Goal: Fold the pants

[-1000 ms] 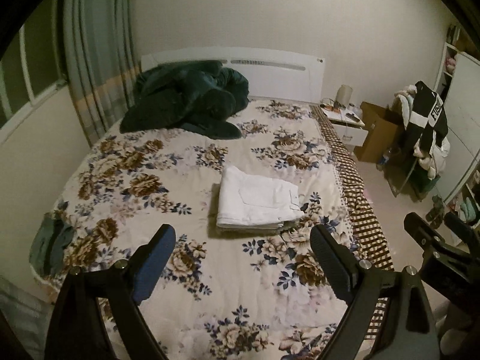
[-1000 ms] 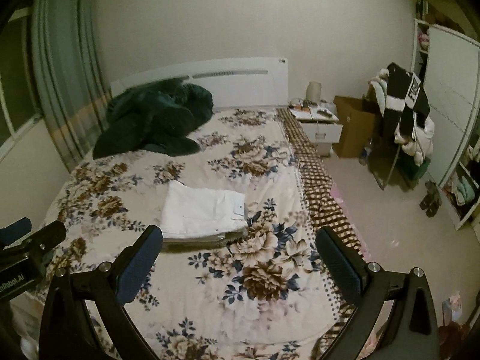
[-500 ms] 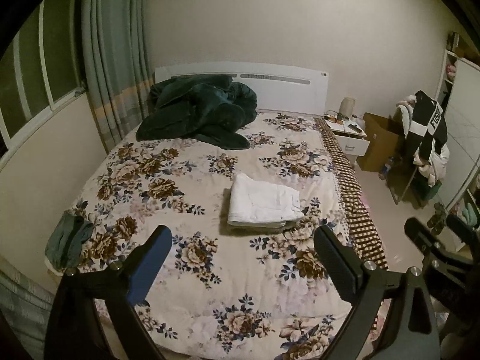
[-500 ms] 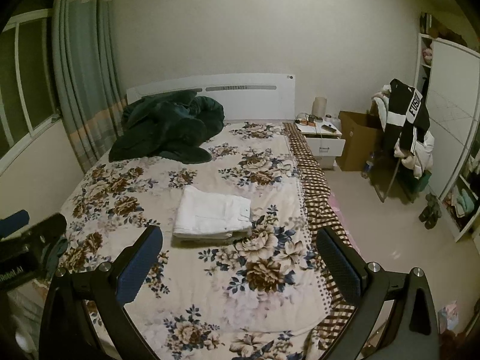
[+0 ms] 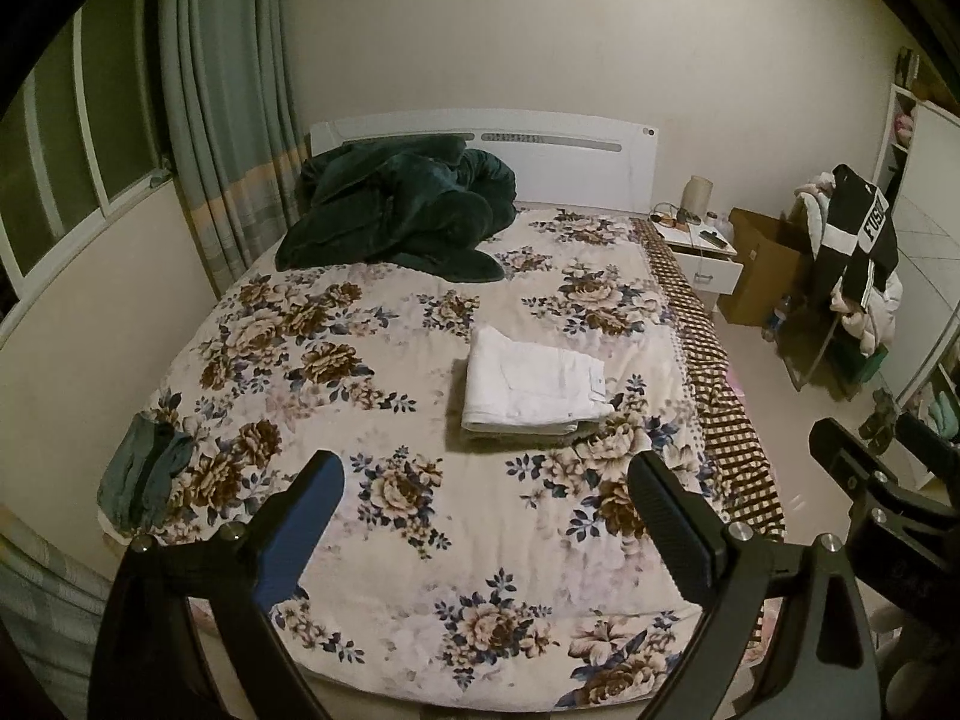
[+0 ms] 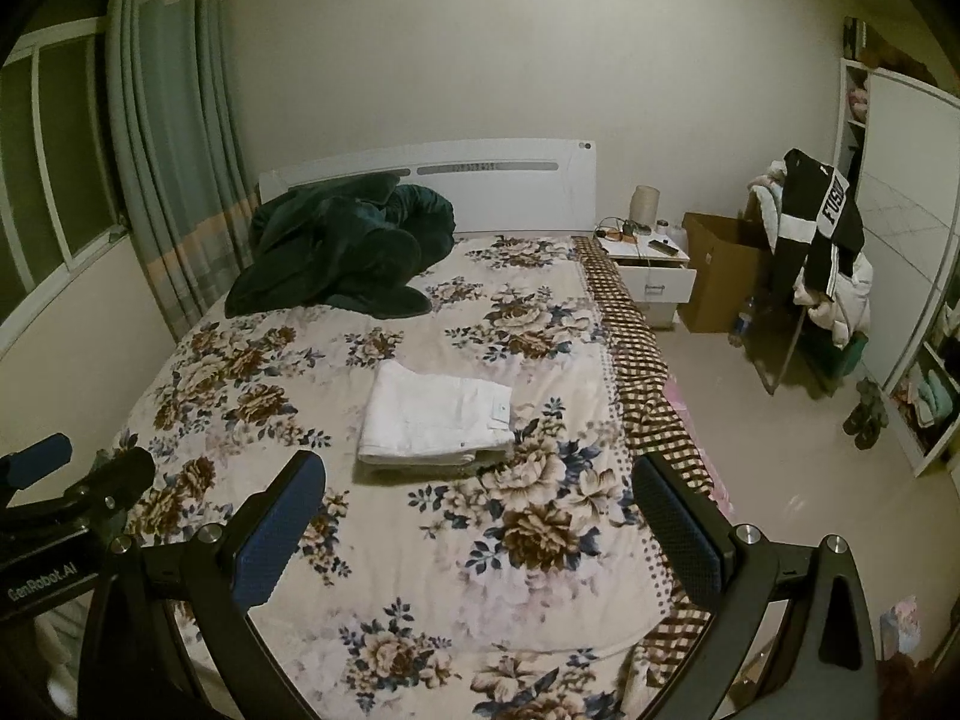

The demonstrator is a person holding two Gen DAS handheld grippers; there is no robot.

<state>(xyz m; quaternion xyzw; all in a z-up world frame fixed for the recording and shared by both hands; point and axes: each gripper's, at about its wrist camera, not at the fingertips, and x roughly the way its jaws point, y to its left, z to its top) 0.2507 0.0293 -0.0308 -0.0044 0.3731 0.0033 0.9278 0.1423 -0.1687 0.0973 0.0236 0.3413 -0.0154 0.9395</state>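
Note:
White pants (image 5: 531,387) lie folded in a neat rectangle on the floral bedspread (image 5: 360,396), right of the bed's middle; they also show in the right wrist view (image 6: 438,417). My left gripper (image 5: 486,516) is open and empty, held well back from the pants above the foot of the bed. My right gripper (image 6: 480,510) is open and empty too, equally far back. Each gripper shows at the edge of the other's view, the right one (image 5: 870,474) and the left one (image 6: 66,480).
A dark green blanket (image 5: 396,210) is heaped by the white headboard (image 5: 540,144). A grey-green cloth (image 5: 144,474) lies at the bed's left edge. A nightstand (image 5: 702,252), a cardboard box (image 5: 762,276) and a clothes-laden chair (image 5: 852,258) stand to the right. Curtains (image 5: 228,120) hang left.
Both grippers have pulled back and up from the bed, so the folded pants look smaller and more of the room shows. The pants have not moved.

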